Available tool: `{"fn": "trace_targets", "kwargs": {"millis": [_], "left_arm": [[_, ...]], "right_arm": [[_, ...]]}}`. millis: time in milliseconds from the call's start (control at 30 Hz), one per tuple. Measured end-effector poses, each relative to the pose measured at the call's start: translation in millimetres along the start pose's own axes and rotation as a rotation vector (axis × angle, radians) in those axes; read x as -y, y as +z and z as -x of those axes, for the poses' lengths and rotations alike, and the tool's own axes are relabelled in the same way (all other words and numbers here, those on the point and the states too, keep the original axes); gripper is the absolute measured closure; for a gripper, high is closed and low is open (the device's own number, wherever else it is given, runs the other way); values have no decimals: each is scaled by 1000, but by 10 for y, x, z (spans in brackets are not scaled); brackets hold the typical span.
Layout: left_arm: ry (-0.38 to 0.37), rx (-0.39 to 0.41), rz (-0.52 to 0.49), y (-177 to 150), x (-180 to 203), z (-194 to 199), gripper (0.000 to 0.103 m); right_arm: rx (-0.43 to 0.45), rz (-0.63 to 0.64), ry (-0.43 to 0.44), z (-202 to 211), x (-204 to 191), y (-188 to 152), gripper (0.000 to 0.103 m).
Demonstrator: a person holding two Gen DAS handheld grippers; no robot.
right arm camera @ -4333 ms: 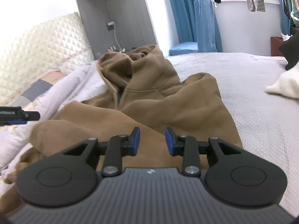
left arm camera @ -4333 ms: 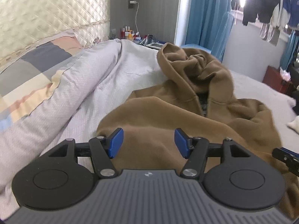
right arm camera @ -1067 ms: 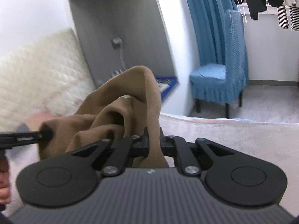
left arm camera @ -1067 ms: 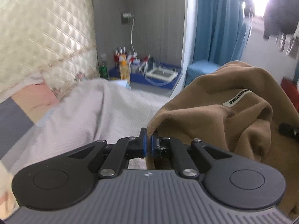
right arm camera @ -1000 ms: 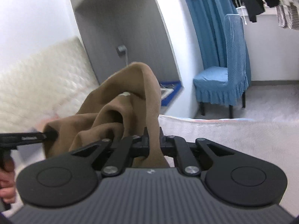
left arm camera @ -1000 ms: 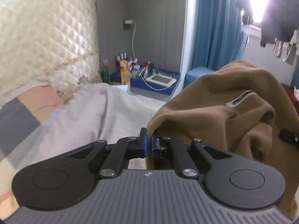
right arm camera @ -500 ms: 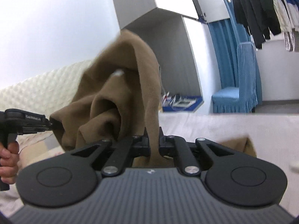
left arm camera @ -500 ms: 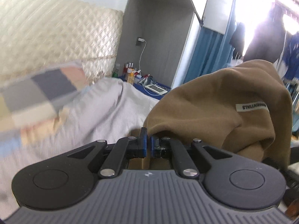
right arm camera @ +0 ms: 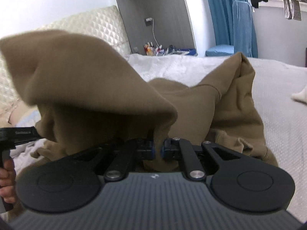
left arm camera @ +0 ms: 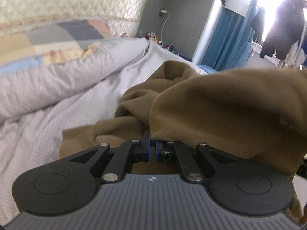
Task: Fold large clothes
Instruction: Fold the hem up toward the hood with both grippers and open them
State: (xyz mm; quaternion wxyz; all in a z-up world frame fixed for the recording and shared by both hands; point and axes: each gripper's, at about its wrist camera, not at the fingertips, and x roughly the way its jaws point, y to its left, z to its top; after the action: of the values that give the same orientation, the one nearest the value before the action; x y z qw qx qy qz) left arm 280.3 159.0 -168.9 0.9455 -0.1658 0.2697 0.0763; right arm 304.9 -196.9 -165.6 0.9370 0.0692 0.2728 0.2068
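Both tongs (left arm camera: 151, 149) (right arm camera: 157, 149) clamped tight on brown hoodie (left arm camera: 220, 103) fabric

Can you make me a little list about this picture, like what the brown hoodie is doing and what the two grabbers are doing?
garment: brown hoodie, partly lifted, partly lying on the bed
surface: bed with pale grey cover
left gripper: shut on the hoodie's edge
right gripper: shut on a fold of the hoodie
nearby: patchwork pillow, blue chair
fold: not finished
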Motion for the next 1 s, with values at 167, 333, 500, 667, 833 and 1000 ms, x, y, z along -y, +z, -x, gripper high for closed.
{"fn": "trace_targets", "kwargs": {"millis": [167, 333, 500, 667, 833, 1000], "left_arm": [[-6, -63, 33, 82, -77, -357, 98], [2, -73, 16, 41, -91, -624, 98], [12, -71, -6, 12, -63, -802, 98], [4, -71, -4, 37, -71, -788, 98], [-18, -92, -4, 84, -123, -705, 97], [-7, -102, -41, 128, -117, -532, 92]], "right_arm": [[-11, -21, -12, -148, 35, -95, 94], [-9, -27, -20, -239, 3, -139, 93], [9, 2, -54, -319, -115, -242, 92], [9, -21, -49, -279, -100, -202, 92], [-17, -33, -57, -151, -90, -145, 90], [-59, -7, -85, 61, -215, -143, 44]]}}
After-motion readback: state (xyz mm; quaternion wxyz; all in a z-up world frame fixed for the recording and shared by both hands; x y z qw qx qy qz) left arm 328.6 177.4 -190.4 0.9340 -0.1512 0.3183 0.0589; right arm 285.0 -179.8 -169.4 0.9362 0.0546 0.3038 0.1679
